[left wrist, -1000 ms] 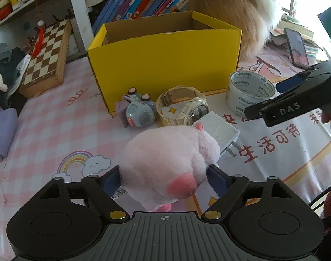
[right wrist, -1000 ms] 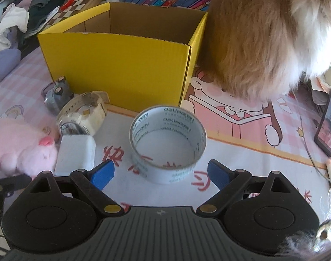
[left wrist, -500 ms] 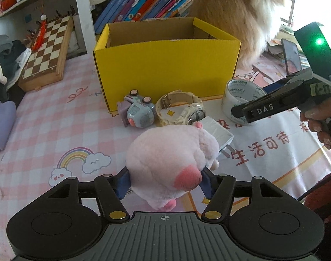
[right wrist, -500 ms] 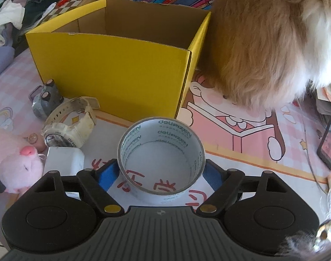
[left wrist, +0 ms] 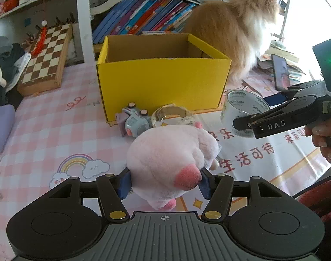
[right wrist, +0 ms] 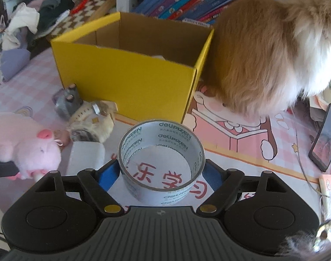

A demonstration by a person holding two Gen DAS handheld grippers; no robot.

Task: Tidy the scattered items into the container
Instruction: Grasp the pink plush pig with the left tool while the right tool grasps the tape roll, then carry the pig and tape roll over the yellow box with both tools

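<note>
My left gripper is shut on a pink plush pig and holds it above the tablecloth; the pig also shows in the right wrist view. My right gripper is shut on a white tape roll, also seen in the left wrist view. The open yellow box stands behind, also in the right wrist view. A grey toy, a cream watch and a white charger lie in front of the box.
A fluffy orange cat sits against the box's right side. A phone leans at the far right. A chessboard, books and clothes lie behind and to the left.
My left gripper closed on the pig and lifted it. My right gripper moved forward around the tape roll, closed on it and raised it.
</note>
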